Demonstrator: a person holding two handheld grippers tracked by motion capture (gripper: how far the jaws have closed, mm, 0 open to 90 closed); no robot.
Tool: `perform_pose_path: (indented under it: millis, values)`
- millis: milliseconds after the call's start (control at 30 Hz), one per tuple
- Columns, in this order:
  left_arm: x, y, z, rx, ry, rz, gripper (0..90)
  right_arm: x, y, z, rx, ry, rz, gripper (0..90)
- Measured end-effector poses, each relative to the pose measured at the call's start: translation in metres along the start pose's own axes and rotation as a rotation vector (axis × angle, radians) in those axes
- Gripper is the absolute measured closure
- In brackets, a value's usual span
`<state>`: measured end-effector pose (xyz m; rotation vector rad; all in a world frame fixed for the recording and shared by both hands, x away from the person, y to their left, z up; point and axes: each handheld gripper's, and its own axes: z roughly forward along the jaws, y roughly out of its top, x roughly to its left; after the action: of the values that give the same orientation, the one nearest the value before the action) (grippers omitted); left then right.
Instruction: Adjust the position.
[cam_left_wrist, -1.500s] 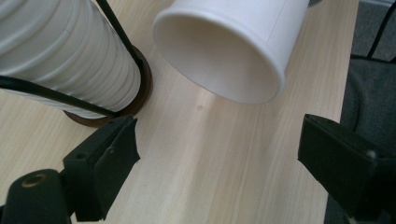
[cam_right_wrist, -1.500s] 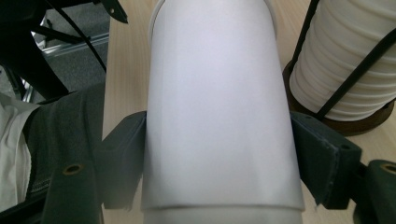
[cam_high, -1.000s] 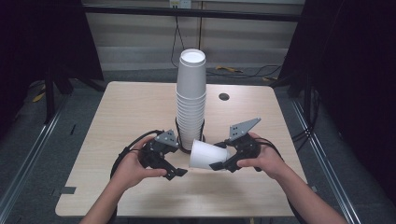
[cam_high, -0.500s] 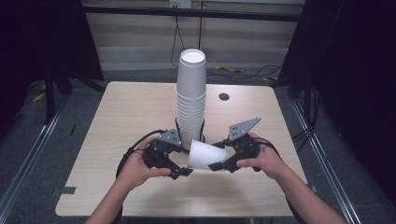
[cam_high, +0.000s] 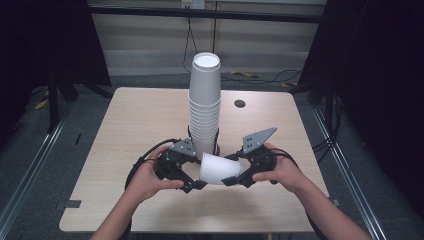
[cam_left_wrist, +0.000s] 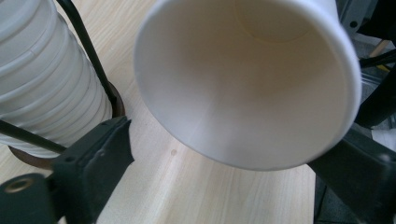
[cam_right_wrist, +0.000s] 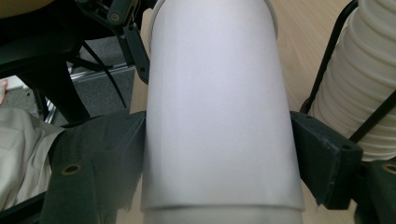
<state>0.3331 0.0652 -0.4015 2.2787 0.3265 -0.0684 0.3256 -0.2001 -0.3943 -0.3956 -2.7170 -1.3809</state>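
I have the cup (cam_high: 220, 169) lying sideways between my two tongs, just in front of the stack (cam_high: 204, 107). My right gripper (cam_high: 231, 180) is clamped on its lower body, one jaw pressing each side. The cup's open mouth faces my left gripper (cam_high: 196, 185), whose jaws have just been opening; they now stand spread on either side of the rim, and I see no pad pressing it. The stack stands just beyond both grippers on the table (cam_high: 125, 120).
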Motion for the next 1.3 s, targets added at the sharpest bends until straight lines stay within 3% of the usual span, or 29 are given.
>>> perform_pose_path:
  millis: [267,700,1300]
  values:
    - [0.0014,-0.0022,0.0002,-0.027,-0.032,-0.012,3.7,0.0006,0.0006,0.0023,-0.010,0.021,-0.012,23.9]
    - [0.0005,-0.0006,0.0020,-0.019,-0.033,0.012,4.1,0.0001,0.0028,0.0024,-0.009,0.025,-0.030,23.8]
    - [-0.0002,0.0004,0.0026,-0.022,-0.049,0.012,3.7,0.0018,0.0060,0.0047,-0.018,0.036,-0.054,23.7]
